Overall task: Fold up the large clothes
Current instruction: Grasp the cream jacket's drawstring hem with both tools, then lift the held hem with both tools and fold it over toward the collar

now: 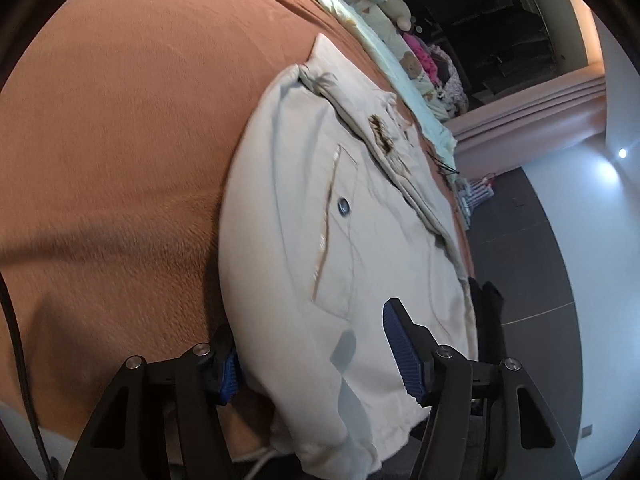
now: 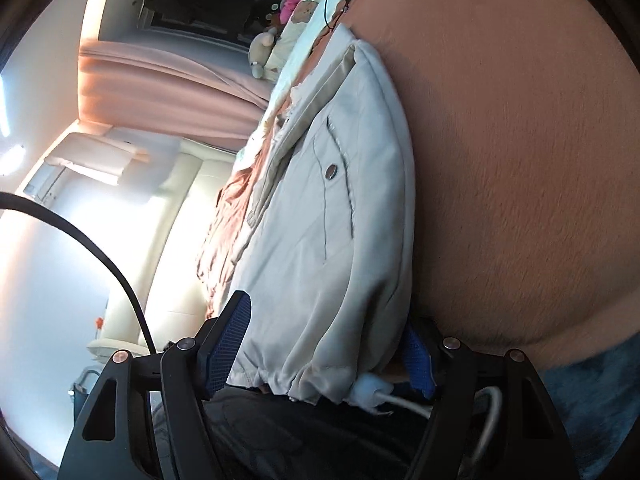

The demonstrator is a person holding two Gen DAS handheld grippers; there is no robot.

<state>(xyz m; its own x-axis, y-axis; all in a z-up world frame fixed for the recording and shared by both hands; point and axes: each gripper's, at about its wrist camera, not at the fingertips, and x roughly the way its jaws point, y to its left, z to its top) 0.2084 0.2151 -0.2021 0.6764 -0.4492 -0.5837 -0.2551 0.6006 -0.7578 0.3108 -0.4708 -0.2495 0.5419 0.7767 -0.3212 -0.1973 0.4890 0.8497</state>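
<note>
A cream jacket (image 1: pixel 320 216) with a snap-button pocket lies folded on an orange-brown bed cover (image 1: pixel 120 140). My left gripper (image 1: pixel 316 360) is open, its blue-padded fingers (image 1: pixel 404 356) straddling the jacket's near hem edge, one pad under the fabric. The jacket also shows in the right wrist view (image 2: pixel 332 232). My right gripper (image 2: pixel 324 348) is open too, its fingers (image 2: pixel 226 348) on either side of the gathered hem with its white drawcord (image 2: pixel 384 394). Neither gripper is closed on the cloth.
The bed cover (image 2: pixel 520 160) spreads wide beside the jacket. A pale printed quilt (image 1: pixel 384 52) with plush toys and pink clothes lies at the far bed edge. Pink curtains (image 2: pixel 160 76), a white sofa (image 2: pixel 168 208) and dark floor tiles (image 1: pixel 528 248) lie beyond. A black cable (image 2: pixel 100 252) hangs near.
</note>
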